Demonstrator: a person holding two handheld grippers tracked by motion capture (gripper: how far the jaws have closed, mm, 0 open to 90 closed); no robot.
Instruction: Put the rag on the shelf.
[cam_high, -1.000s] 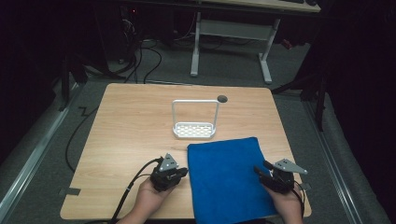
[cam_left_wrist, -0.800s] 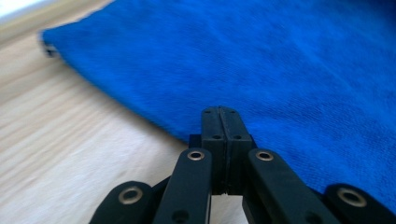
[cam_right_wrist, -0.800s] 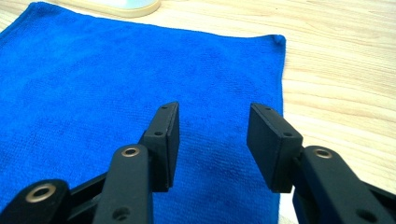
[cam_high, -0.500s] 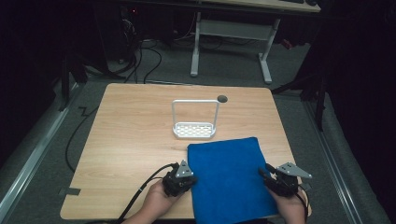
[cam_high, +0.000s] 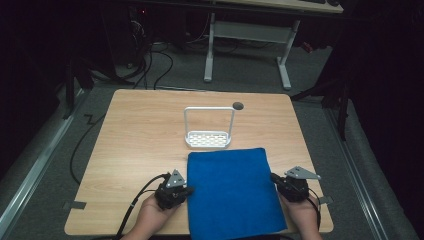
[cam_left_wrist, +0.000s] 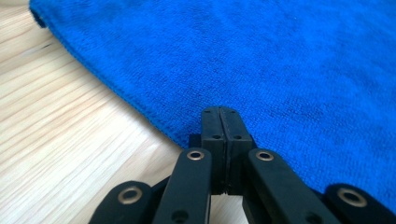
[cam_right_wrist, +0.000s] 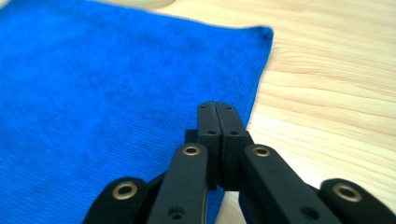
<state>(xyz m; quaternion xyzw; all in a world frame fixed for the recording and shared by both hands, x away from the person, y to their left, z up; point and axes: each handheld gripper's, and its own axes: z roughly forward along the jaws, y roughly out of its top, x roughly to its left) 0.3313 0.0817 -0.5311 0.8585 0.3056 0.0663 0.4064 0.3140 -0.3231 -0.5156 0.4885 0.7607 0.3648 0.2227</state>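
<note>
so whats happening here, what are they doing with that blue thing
A person sits at a wooden table with a gripper in each hand. A blue cloth lies flat in front of them. The left gripper is at the cloth's left edge and the right gripper at its right edge, both with jaws shut. Whether either has pinched the cloth can't be told. A small white rack stands just beyond the cloth, untouched.

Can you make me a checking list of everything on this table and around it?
Surface: wooden table, with a dark round hole near the far edge.
Job's things: blue cloth lying flat; white wire rack upright behind it.
Clutter: nothing seen.
Grippers: left gripper at the cloth's left edge, right gripper at its right edge; both jaws closed.
Cables: black cable trails from the left gripper.
Surroundings: dark room, grey floor, another desk's legs.
</note>
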